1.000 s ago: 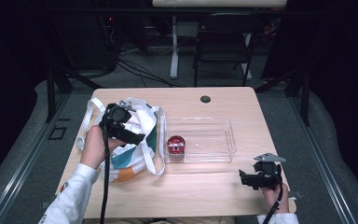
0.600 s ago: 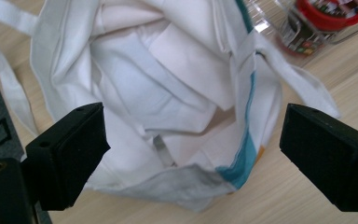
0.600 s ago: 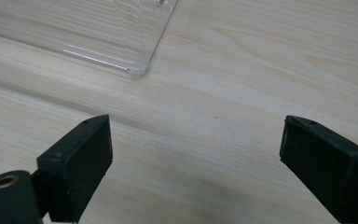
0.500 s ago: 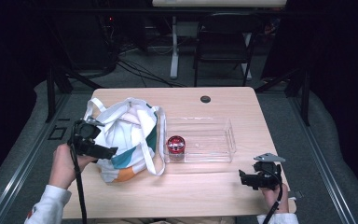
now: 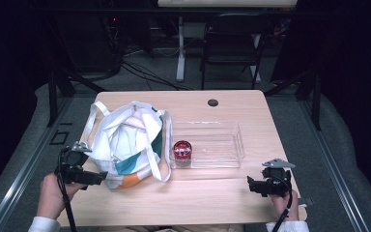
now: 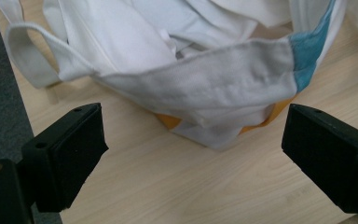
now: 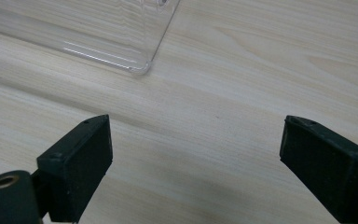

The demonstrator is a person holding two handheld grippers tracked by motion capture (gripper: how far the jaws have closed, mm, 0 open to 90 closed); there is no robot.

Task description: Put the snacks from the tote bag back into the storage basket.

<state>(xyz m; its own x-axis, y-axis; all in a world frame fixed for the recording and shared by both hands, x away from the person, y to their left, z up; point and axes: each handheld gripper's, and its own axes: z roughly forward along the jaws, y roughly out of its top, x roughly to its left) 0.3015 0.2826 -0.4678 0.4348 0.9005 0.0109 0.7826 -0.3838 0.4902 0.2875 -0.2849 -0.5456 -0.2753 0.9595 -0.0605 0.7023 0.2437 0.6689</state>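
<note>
Table: a light wooden table (image 5: 212,193) with rounded corners stood in a dark room; a round black grommet (image 5: 213,102) sat near its far edge.
Room: grey carpet ran around the table, a black folding chair (image 5: 234,48) and a white desk leg (image 5: 180,48) stood beyond it, and cables trailed over the floor there.
Tote bag: a white cloth tote bag (image 5: 128,142) with teal and orange patches lay slumped on the left part of the table, its mouth gaping upward and its handles spilling to both sides; what it held could not be told.
Tray: a clear plastic tray (image 5: 222,145) lay just right of the bag, long side across the table.
Jar: a small jar with a red lid (image 5: 182,151) stood upright in the tray's left end.
Left gripper: the left gripper (image 5: 99,178) sat at the table's near left edge, just beside the bag's near corner; its jaws had just been opening and stood wide apart, with nothing between them but bare wood, the bag's hem (image 6: 205,88) lying just beyond the tips.
Right gripper: the right gripper (image 5: 250,182) was held at the near right of the table, jaws wide apart over bare wood, the tray's corner (image 7: 140,69) ahead of it and apart.
</note>
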